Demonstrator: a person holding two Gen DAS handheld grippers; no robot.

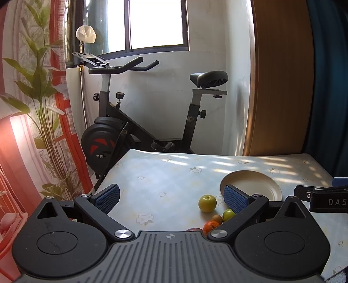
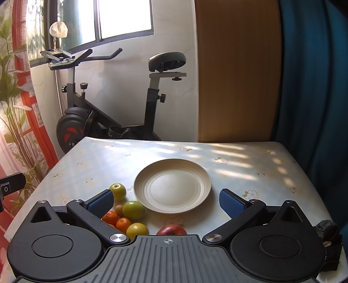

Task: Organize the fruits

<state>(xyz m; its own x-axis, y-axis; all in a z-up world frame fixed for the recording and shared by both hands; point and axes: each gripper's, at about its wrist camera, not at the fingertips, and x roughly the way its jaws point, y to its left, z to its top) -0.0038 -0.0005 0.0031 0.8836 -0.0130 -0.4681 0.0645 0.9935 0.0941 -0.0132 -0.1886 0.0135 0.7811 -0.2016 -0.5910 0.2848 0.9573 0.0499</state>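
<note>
Cream-coloured and bare, the round plate (image 2: pixel 172 186) sat near the middle of the table (image 2: pixel 250 161), whose pale cover carried a small flower print and patches of sunlight. The fruits lay in a loose cluster just off the plate's near left rim. Farthest back was a yellow-green apple (image 2: pixel 117 191) standing alone, apart from the plate. A larger green apple (image 2: pixel 133 209) lay close against the rim, with a small brown fruit (image 2: pixel 118 209), probably a kiwi, tucked beside it. In front of these were two mandarins (image 2: pixel 117 221) touching each other, then a yellowish apple (image 2: pixel 137 231) and a red apple (image 2: pixel 171 229), both partly hidden by the gripper body.

The right gripper (image 2: pixel 167 201) hung above the near edge of the table with its blue-padded fingers spread wide and nothing between them; the plate's near rim showed in the gap. The left gripper (image 1: pixel 171 197) was likewise released, its fingers wide apart over bare tablecloth to the left of the fruit, its right pad overlapping the plate's edge in the left wrist view. From that side only part of the cluster showed.

Behind the table stood a black exercise bike (image 2: pixel 104 113) under a window (image 2: pixel 121 17), a leaf-print curtain (image 1: pixel 37 108) to the left and a wooden panel (image 2: pixel 237 71) to the right.
</note>
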